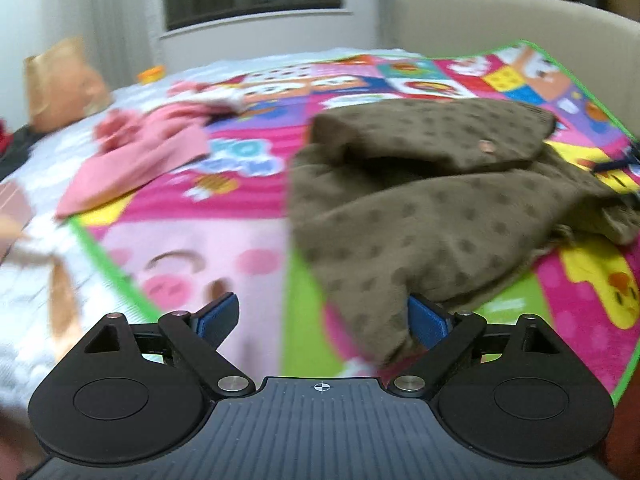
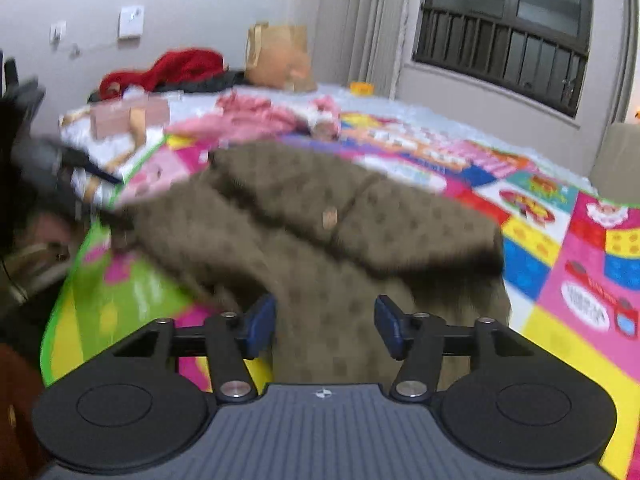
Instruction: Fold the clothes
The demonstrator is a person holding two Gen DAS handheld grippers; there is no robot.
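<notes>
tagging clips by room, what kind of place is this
Most likely a home bedroom. A wide bed under a barred window carries a cartoon mat, with a brown dotted garment and pink clothes laid out on it.

The left gripper (image 1: pixel 324 320) stands wide open over a colourful play mat (image 1: pixel 240 184). A brown dotted garment (image 1: pixel 440 208) lies right, its near edge draping beside the right finger; pink clothes (image 1: pixel 148 156) lie far left.

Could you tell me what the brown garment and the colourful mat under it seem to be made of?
Brown garment: probably a soft knit or fleece, matte and fuzzy, with darker woven-in dots and limp folds. Mat: looks like smooth printed foam or plastic sheet, lying flat with a slight sheen and a green edge.
</notes>
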